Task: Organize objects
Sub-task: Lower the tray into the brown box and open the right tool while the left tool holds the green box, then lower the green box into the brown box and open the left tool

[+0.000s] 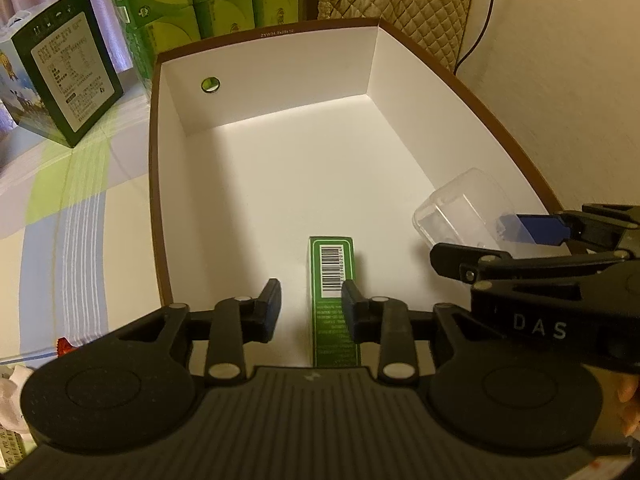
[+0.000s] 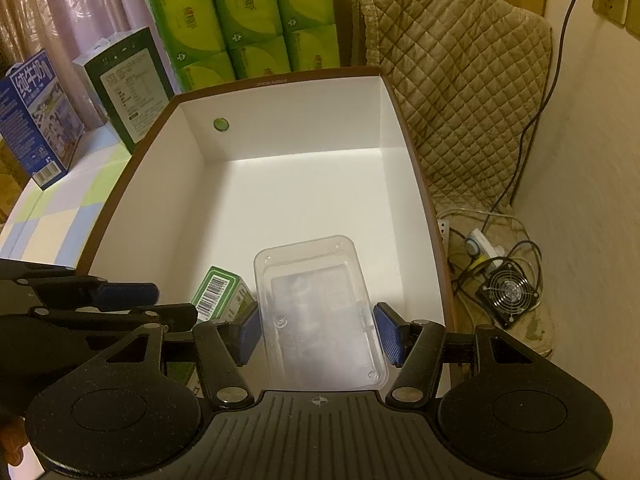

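Note:
A large box with a white inside and a brown rim (image 1: 152,200) (image 2: 424,184) fills both views. A slim green barcoded carton (image 1: 331,280) (image 2: 218,292) lies flat on its floor near the front. My left gripper (image 1: 312,306) (image 2: 176,302) hovers over that carton, open, with the carton lying below the gap, closer to the right finger. A clear plastic container (image 1: 460,204) (image 2: 320,312) sits at the front right of the box. My right gripper (image 2: 319,332) (image 1: 476,240) holds it, blue pads (image 2: 388,336) pressed against its two long sides.
Green tissue packs (image 2: 248,20) are stacked behind the box. A dark carton (image 1: 72,80) and a blue milk carton (image 2: 36,120) stand left on the checked cloth. At right are a quilted cover (image 2: 460,80), a power strip and a small fan (image 2: 508,292) by the wall.

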### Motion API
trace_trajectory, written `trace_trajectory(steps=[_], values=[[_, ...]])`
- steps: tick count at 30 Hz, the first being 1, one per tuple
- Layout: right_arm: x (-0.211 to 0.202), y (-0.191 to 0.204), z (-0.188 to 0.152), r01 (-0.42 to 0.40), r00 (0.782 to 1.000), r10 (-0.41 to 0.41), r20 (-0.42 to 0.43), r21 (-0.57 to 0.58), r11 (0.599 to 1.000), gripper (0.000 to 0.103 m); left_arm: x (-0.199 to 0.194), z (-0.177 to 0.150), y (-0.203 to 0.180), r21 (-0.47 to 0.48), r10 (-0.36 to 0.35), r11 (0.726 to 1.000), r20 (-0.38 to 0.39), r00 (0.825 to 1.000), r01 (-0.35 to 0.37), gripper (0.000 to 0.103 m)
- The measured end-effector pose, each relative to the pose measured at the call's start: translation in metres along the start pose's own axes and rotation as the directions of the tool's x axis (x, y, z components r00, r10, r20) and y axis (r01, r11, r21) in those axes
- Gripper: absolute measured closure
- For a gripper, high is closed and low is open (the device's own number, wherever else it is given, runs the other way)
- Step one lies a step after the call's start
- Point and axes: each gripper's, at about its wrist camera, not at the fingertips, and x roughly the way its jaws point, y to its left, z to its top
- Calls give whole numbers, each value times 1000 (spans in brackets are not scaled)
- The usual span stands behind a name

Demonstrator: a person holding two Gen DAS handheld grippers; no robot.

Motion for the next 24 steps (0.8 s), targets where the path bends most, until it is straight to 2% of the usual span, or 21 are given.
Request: trace_trajectory(steps=[6,12,16,20,24], values=[[-5,-1,1,5,1000,-5,17,18,1000,43,-7,1,4,-20,-1,1000,29,1000,1,58],[-21,-8,3,-20,997,15,72,70,997,40,-21,2,14,-60,-30,998,89,996,35,36],[-35,-11,6,-42,992,28,120,117,992,39,-39,2,26,-110,-47,992,178,983,67,12],[-48,-7,7,-66,987,46,155,125,990,37,-59,-1,34,-93,-45,993,243,969,69,8],[-60,0,3,-81,982,56,179,132,988,36,-78,-9,40,-81,-47,994,266,963,71,3]])
